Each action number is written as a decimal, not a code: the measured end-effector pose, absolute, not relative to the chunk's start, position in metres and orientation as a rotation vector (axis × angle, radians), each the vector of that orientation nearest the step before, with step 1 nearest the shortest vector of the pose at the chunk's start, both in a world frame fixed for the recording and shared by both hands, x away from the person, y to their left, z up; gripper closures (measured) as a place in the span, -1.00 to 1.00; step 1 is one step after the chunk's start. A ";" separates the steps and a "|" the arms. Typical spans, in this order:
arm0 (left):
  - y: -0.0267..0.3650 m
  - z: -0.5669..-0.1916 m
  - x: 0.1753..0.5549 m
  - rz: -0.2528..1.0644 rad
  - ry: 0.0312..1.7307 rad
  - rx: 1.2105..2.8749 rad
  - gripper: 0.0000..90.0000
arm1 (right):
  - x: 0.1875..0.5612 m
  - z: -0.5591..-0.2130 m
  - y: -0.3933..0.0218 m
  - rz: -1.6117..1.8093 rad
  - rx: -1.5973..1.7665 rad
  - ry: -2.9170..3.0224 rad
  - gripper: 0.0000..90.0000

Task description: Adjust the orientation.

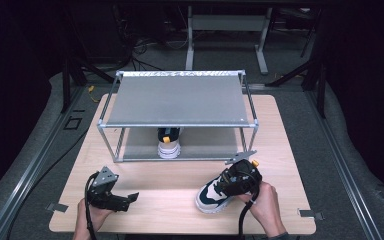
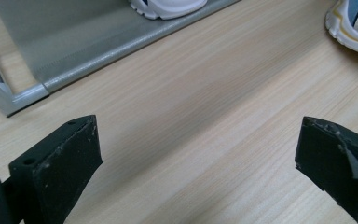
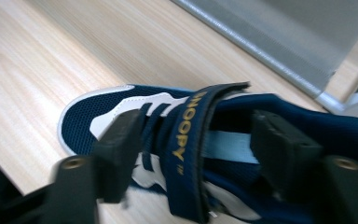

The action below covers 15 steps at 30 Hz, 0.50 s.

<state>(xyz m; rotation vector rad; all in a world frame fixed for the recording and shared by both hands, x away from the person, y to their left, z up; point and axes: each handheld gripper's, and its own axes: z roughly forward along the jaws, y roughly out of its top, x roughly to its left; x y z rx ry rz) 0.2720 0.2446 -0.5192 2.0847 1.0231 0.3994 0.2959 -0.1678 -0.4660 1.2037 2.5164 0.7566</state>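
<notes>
Down at the near edge of the desk [image 1: 180, 175], two hands come in, each with a gripper. Over on the left, the left gripper [image 1: 130, 198] sits low over bare wood with its jaws spread wide and nothing between them; its own view shows just wood grain in the gap. That same view catches the corner of the metal rack [image 2: 23, 95] and the toe of a white shoe sole on its lower shelf.

Moving right, the rack stands mid-desk, two grey shelves on a metal frame. One sneaker [image 1: 169, 142] is parked on the bottom shelf, toe facing the person.

Further right, a second sneaker [image 1: 211, 196], navy and white, lies on the desk in front of the rack's right leg. The right gripper [image 1: 232, 181] is down on it. The high view hides the jaws, but the right gripper view shows them straddling the shoe's collar and strap, part open, pads close to the fabric; can't really tell whether they're pressing. That view also reads "SNOOPY" in yellow on the strap [image 3: 186, 135].

Count: two sneakers, two grippers, one rack.
</notes>
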 end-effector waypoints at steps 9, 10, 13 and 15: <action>0.245 -0.523 0.272 0.369 1.021 2.052 -1.00 | 0.298 -0.455 -0.199 0.801 1.041 2.654 -0.49; 0.243 -0.524 0.271 0.367 1.020 2.052 -1.00 | 0.299 -0.456 -0.199 0.794 1.020 2.673 -0.47; 0.242 -0.525 0.270 0.362 1.006 2.072 -1.00 | 0.302 -0.463 -0.202 0.774 0.972 2.728 -0.43; 0.243 -0.526 0.270 0.354 1.006 2.071 -1.00 | 0.303 -0.467 -0.202 0.760 0.948 2.759 -0.40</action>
